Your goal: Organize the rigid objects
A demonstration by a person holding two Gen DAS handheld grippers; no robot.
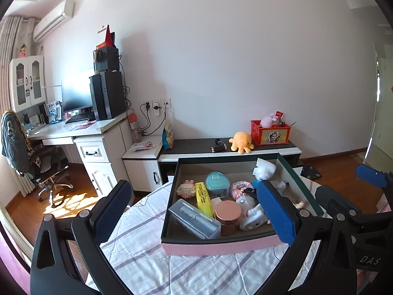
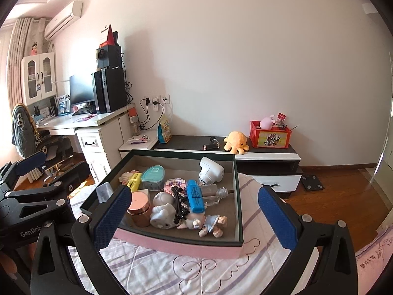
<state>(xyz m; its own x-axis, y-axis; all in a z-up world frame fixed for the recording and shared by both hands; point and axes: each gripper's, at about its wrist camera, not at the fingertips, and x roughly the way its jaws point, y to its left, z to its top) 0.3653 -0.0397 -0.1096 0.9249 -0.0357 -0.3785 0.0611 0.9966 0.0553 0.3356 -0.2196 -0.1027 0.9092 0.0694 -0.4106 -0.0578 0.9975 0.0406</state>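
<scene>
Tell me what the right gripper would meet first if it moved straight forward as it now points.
Probably the near pink wall of the open box, then the small doll figurine lying inside; the open right gripper appears slightly raised, so depth is uncertain.

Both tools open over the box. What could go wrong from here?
1. The black hair clip lies across the grey figurine, beside the blue highlighter; a pick may snag a neighbour.
2. The clear glass bottle lies on its side and may roll.
3. The pink-walled box sits on soft bedding and may shift.

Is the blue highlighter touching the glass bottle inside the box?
Touching. In the right wrist view the blue highlighter lies across the clear glass bottle, with no gap between them.
</scene>
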